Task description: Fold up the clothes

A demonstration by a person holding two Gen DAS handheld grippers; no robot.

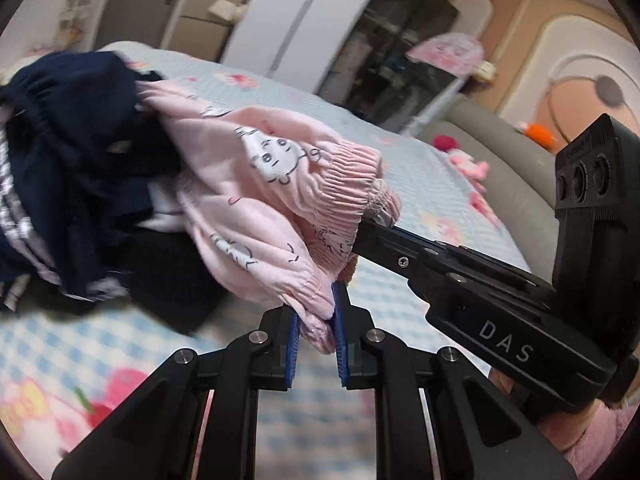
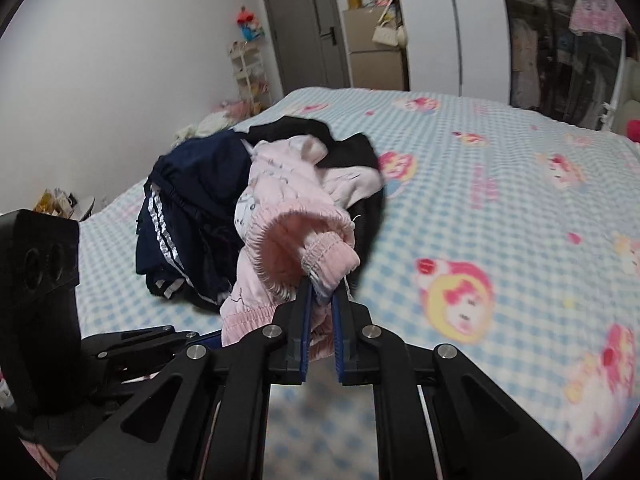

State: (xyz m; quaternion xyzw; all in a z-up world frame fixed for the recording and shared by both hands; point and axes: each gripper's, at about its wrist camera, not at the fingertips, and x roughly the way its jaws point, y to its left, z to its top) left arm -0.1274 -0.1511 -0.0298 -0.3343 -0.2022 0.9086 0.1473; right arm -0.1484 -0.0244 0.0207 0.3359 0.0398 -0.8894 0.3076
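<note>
Pink cartoon-print pants (image 1: 264, 196) lie partly on a heap of clothes on the bed. My left gripper (image 1: 316, 312) is shut on their elastic waistband. My right gripper (image 2: 322, 292) is shut on another part of the same waistband (image 2: 320, 256); it also shows in the left wrist view (image 1: 372, 228), coming in from the right. The pants (image 2: 280, 200) stretch from both grippers back to the heap. The left gripper's body (image 2: 132, 344) shows low left in the right wrist view.
A navy garment with white stripes (image 2: 180, 208) and black clothes (image 2: 352, 156) lie under and behind the pants. The bed (image 2: 500, 200) has a blue checked cartoon sheet. A wardrobe (image 2: 440, 24), door and shelves stand behind. A grey headboard (image 1: 500, 152) is on the right.
</note>
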